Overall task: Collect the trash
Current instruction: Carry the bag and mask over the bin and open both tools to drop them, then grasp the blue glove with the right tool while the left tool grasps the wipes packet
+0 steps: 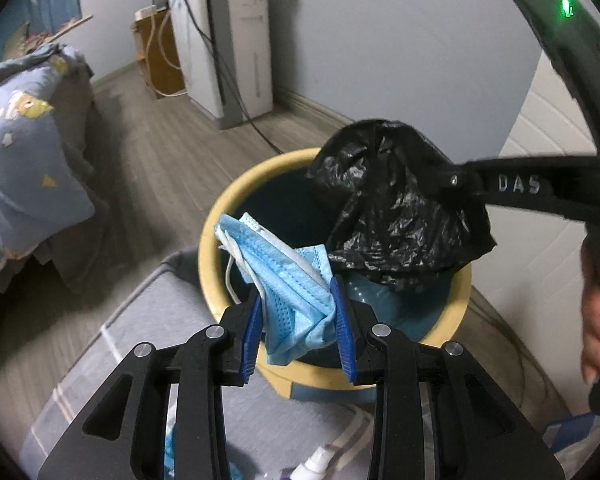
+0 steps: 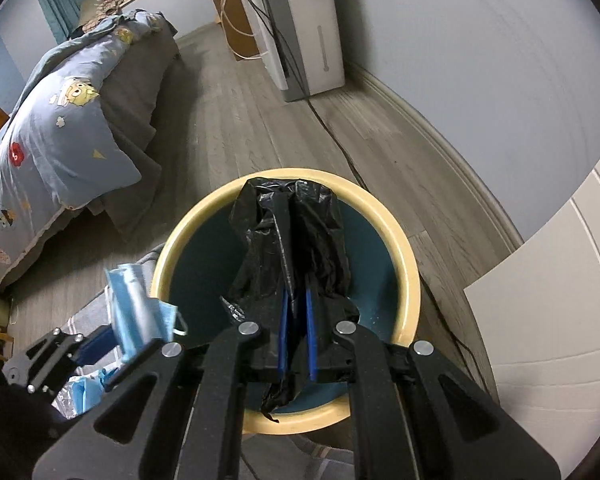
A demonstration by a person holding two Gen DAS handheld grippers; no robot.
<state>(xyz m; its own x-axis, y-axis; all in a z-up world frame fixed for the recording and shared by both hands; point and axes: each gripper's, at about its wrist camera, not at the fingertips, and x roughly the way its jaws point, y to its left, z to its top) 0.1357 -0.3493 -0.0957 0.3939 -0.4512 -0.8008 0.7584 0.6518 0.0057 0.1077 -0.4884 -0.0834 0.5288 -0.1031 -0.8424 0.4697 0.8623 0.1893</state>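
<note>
Face masks [image 1: 296, 280], clamped in the left gripper [image 1: 298, 312], and a black bag [image 2: 296, 248], pinched in the shut right gripper [image 2: 296, 332], hang over the yellow-rimmed bin [image 2: 404, 248]; both likely await release.

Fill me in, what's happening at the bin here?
A person is collecting trash with two tools. The left hand-held gripper is shut on crumpled blue face masks at the rim of the yellow bin. The right hand-held gripper is shut on a black plastic bag over the bin's opening. Neither item is released yet.
</note>
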